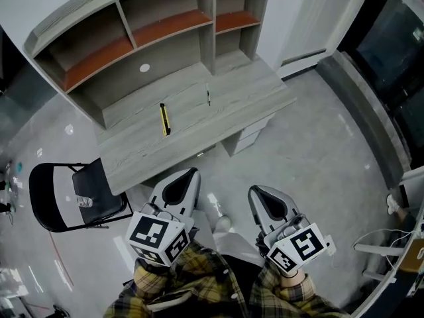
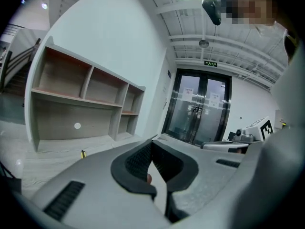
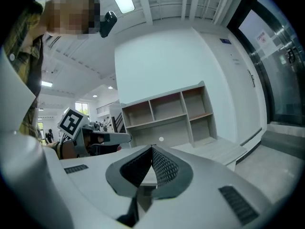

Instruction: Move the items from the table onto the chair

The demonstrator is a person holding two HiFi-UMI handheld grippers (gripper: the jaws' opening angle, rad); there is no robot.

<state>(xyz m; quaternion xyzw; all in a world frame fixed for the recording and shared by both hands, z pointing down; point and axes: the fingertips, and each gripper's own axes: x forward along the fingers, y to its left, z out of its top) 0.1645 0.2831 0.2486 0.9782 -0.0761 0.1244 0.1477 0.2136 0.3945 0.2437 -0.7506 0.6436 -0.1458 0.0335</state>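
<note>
A yellow-and-black utility knife lies near the middle of the grey wooden desk. A thin dark pen lies to its right. The knife also shows as a small yellow speck in the left gripper view. A black folding chair stands left of the desk, with a small pale item on its seat. My left gripper and right gripper hover side by side over the floor, short of the desk's front edge. Both are shut with nothing between the pads.
An open shelf unit with reddish boards rises along the desk's back; a white round cap sits in its back panel. Dark glass doors stand to the right. White equipment and cables crowd the floor at the far right.
</note>
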